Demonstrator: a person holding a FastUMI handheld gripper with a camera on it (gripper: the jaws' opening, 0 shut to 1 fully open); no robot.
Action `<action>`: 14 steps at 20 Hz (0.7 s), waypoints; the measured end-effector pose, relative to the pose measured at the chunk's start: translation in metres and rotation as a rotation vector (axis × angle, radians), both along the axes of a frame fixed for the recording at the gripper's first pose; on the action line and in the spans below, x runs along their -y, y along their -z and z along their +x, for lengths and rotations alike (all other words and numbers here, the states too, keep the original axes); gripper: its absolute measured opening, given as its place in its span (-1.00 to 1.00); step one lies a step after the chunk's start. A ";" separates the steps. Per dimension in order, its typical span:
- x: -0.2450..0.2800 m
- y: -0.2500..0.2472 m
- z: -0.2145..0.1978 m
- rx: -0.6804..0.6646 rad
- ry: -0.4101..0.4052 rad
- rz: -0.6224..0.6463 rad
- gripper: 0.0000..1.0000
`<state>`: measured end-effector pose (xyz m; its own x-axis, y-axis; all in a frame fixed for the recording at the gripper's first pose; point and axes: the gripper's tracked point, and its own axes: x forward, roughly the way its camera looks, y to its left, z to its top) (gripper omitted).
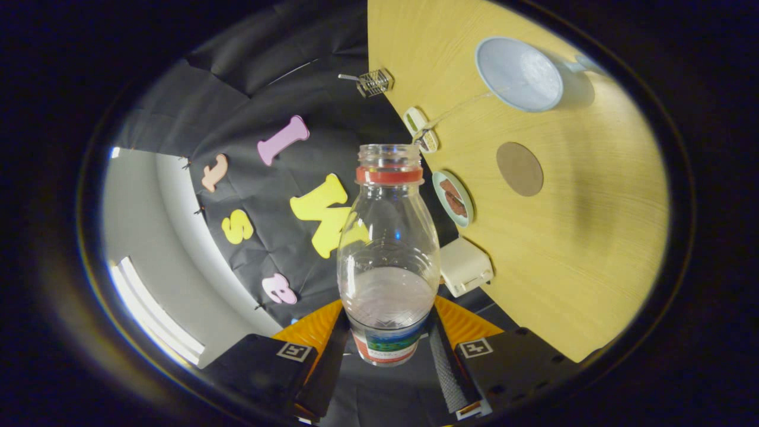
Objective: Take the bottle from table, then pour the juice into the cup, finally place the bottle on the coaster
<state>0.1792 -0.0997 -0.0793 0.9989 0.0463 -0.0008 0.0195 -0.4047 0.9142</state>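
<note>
Two fingers of the gripper (388, 350) are clamped on the uncapped plastic bottle (388, 255), held tilted off the desk (593, 237). Little liquid is left, so it is judged light, thin-walled and slippery; the lower body is best gripped. The cup (519, 74) and coaster (519, 169) are seen beyond.

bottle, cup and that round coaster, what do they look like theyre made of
Bottle, held between the gripper fingers: clear glossy plastic, see-through with highlights. Cup: pale blue, smooth, probably plastic or glazed ceramic. Coaster: flat matte brown disc, likely cork or fibreboard. Table: light wood-grain surface, possibly laminate.
</note>
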 end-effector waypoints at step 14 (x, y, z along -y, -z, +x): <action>0.006 -0.017 0.002 0.027 0.008 0.090 0.49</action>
